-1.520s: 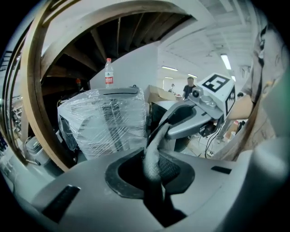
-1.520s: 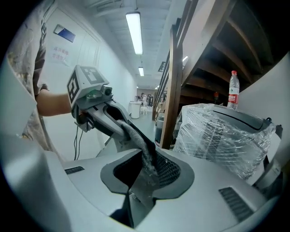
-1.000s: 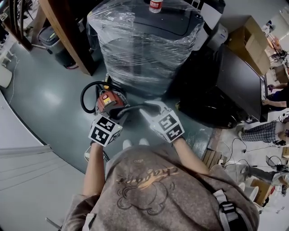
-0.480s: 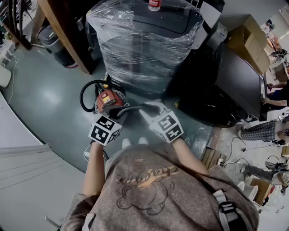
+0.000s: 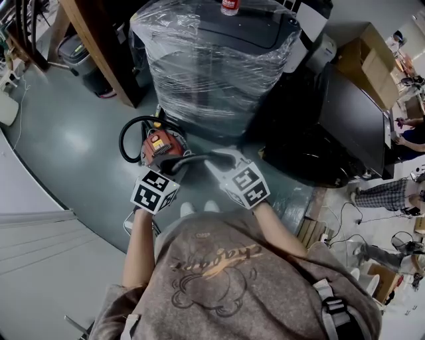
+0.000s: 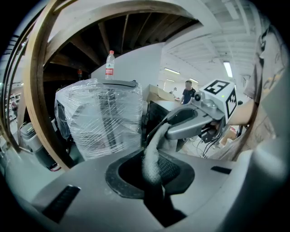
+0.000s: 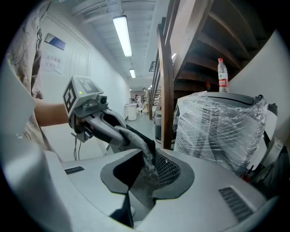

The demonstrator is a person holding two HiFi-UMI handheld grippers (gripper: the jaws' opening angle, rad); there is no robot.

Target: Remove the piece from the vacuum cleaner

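Nothing moved; L gripper (image 5: 174, 167) & R gripper (image 5: 218, 161) still clamp piece (image 5: 194, 159).

Red-orange with a yellow patch: vacuum cleaner (image 5: 158, 146); black: hose (image 5: 126, 136). Dark grey, fine woven mesh: piece (image 7: 144, 152). Pale grey, cubes with black-and-white square markers: left gripper (image 6: 152, 174), right gripper (image 7: 145, 174). Red label: bottle (image 5: 230, 6). Dull grey-green: floor (image 5: 73, 139). Grey-brown, brown line print: shirt (image 5: 226, 272).

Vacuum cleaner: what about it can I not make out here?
- Head view: the left hand-held gripper covers the near side of the vacuum cleaner, hiding whether the piece is attached.
- Both gripper views: each hand-held gripper's own body blocks the view down to it.
- Head view: its label is too small to read.
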